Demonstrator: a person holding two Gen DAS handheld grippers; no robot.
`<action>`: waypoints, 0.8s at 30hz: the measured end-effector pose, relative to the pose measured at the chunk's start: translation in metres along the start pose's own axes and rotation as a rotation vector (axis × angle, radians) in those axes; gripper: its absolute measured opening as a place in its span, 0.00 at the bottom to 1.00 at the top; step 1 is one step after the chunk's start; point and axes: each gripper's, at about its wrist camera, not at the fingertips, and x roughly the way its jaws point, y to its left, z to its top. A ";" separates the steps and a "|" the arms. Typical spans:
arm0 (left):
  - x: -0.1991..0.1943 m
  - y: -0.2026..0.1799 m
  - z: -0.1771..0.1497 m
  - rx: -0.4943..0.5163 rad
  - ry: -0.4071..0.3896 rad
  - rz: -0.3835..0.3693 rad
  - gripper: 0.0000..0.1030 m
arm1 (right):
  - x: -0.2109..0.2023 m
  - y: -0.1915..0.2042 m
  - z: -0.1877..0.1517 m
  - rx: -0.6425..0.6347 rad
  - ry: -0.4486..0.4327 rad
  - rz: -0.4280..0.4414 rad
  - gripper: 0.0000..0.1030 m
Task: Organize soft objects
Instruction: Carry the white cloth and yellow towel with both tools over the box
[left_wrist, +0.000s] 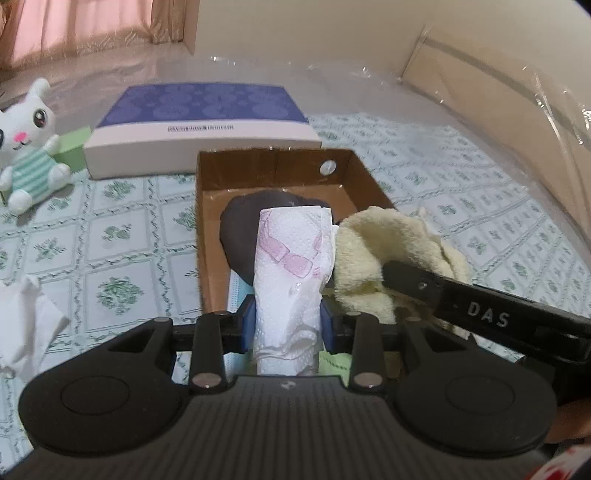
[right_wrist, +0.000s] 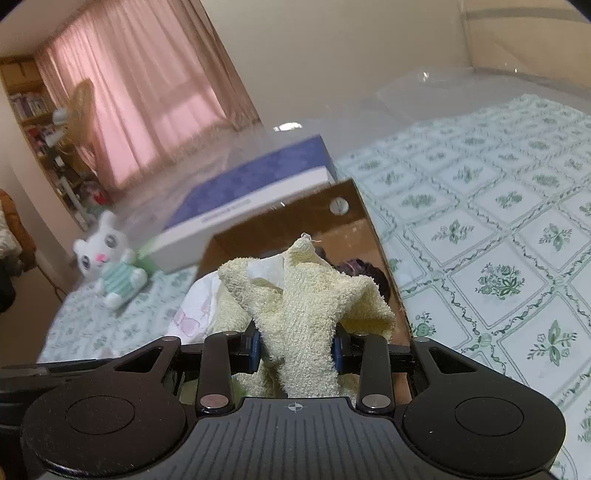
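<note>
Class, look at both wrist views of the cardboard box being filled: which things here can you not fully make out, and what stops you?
- Dark item in the cardboard box, left wrist view: mostly covered by the paper towel; identity unclear.
- Light blue item, left wrist view: only an edge shows beside the towel.
- White crumpled item, left wrist view: cut off by the left edge.
- Plush bunny, right wrist view: blurred.
</note>
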 end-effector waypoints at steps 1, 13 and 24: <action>0.008 -0.001 0.001 -0.002 0.011 0.005 0.31 | 0.007 -0.001 0.001 -0.010 0.019 -0.011 0.34; 0.056 -0.003 -0.004 0.040 0.094 0.064 0.31 | 0.036 0.010 -0.011 -0.235 0.131 -0.125 0.42; 0.031 0.002 -0.014 0.067 0.069 0.022 0.49 | -0.006 0.011 -0.008 -0.230 0.062 -0.066 0.68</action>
